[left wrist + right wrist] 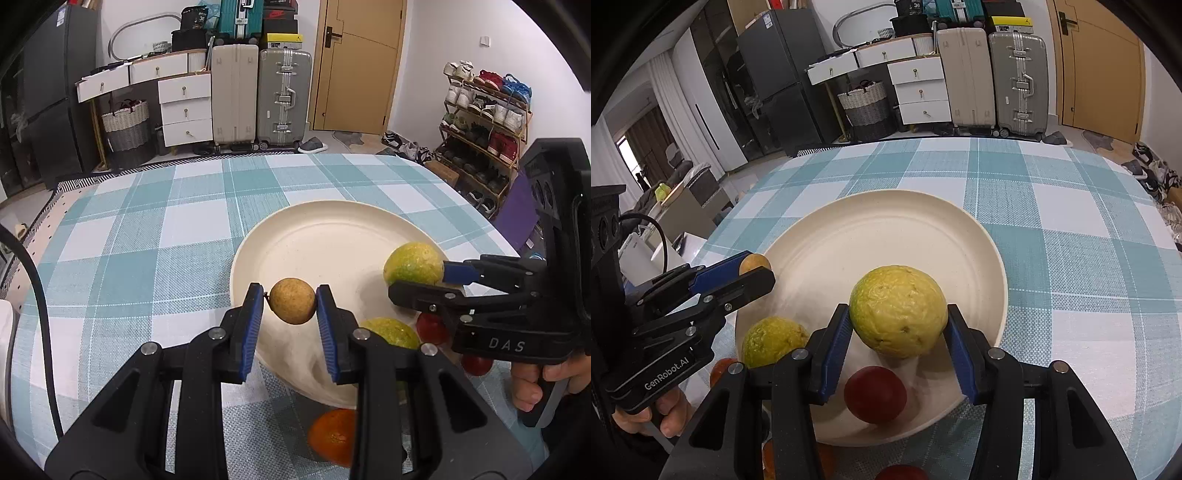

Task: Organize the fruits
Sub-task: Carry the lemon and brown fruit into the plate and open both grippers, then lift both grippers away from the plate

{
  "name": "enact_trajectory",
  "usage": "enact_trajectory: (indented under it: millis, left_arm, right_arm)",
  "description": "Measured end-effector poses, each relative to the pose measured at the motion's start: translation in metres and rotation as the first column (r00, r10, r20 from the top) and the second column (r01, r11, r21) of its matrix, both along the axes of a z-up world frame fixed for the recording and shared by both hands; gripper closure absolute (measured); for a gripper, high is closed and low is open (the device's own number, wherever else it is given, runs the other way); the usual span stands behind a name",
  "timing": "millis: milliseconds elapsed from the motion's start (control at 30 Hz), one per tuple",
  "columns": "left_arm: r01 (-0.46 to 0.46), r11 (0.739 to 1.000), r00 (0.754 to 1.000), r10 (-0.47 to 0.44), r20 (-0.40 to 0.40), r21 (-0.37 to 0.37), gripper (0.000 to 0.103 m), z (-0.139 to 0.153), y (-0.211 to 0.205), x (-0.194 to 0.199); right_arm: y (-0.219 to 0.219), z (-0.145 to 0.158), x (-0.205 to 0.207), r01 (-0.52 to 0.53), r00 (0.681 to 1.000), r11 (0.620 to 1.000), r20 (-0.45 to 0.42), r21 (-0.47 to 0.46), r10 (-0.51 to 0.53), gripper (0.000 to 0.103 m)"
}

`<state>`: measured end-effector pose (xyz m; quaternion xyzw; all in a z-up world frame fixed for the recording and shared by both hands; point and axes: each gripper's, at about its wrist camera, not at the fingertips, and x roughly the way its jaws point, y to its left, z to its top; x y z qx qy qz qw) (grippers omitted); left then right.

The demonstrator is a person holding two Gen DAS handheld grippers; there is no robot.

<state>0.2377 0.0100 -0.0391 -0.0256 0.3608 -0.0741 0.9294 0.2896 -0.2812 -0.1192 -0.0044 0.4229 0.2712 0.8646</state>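
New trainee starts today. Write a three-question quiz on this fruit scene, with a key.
1. True or false: the left gripper is shut on a small brown fruit.
2. What does the right gripper hold? A) red fruit B) big yellow-green fruit C) orange
3. Fill in: both held fruits hang over the cream ____.

Key:
1. True.
2. B, the big yellow-green fruit; a red fruit lies on the plate below it, and an orange sits on the checked tablecloth.
3. Plate.
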Motion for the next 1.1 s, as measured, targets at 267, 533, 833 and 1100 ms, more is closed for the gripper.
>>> enact_trajectory:
  millis: [267, 533, 833, 1100]
  left_arm:
    - [0.02, 1.0, 1.0, -0.02, -0.019, -0.002, 0.076, -0.008, -0.001, 0.003]
    - [0.03, 0.999, 1.0, -0.03, -0.008, 0.025, 0.066, -0.007, -0.004, -0.004]
    - [-0.008, 1.0, 0.998, 0.009, 0.066, -0.013, 0.018, 0.016, 0.011, -0.042]
    - [-0.046, 0.997, 0.994, 0.051, 0.097, -0.054, 0.0, 0.031, 0.023, -0.09]
  right_arm:
    - [0.003, -0.001, -0.001, -0.007, 1.0, 1.0, -0.001, -0.03, 0.007, 0.051]
    - [-0.006, 0.012, -0.011, -0.001, 0.999, 1.0, 0.046, -0.007, 0.001, 0.05]
    - [-0.038, 0.031, -0.034, 0.039, 0.996, 0.998, 0.081, 0.045, -0.043, 0.018]
    - [-0.054, 0.037, -0.065, 0.056, 0.992, 0.997, 0.107, 0.062, -0.062, 0.0]
